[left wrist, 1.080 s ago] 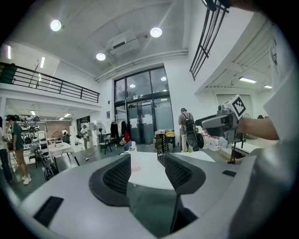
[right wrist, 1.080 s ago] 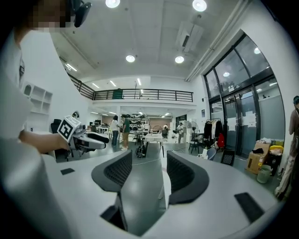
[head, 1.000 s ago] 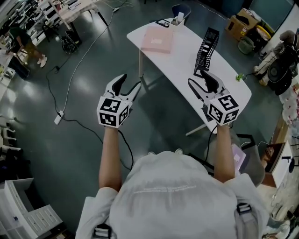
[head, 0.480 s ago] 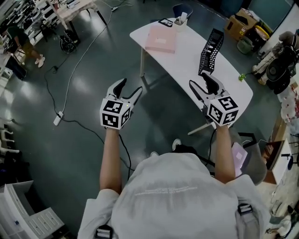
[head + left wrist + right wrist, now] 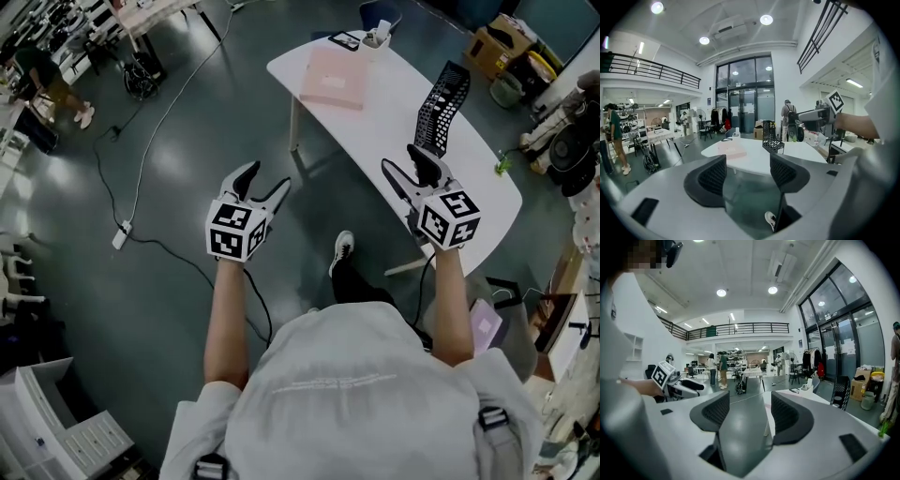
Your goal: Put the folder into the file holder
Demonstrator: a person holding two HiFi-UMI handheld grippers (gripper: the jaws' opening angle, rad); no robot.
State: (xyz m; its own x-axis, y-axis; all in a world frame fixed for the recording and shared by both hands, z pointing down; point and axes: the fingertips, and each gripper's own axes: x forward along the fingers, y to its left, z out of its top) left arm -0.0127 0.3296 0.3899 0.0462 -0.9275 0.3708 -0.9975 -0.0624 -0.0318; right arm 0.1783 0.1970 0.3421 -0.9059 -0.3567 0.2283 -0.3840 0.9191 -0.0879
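A pink folder [image 5: 330,77] lies flat on the far part of the white table [image 5: 375,122]. It also shows in the left gripper view as the pink folder [image 5: 733,149]. A black mesh file holder [image 5: 442,108] stands upright on the table's right side, seen again as the file holder [image 5: 772,139] and the file holder [image 5: 841,389]. My left gripper [image 5: 263,182] hovers over the floor, short of the table, open and empty. Above the table's near edge, just before the file holder, my right gripper [image 5: 406,164] is also open and empty.
A cup with pens [image 5: 378,36] and a dark flat item [image 5: 344,39] sit at the table's far end. A cable [image 5: 141,159] and power strip [image 5: 119,234] cross the floor at left. Boxes [image 5: 506,47] stand beyond the table. My shoe [image 5: 342,251] is near the table leg.
The person has stepped toward the table, and a shoe now shows on the floor. Both grippers have come slightly closer to the table, still empty.
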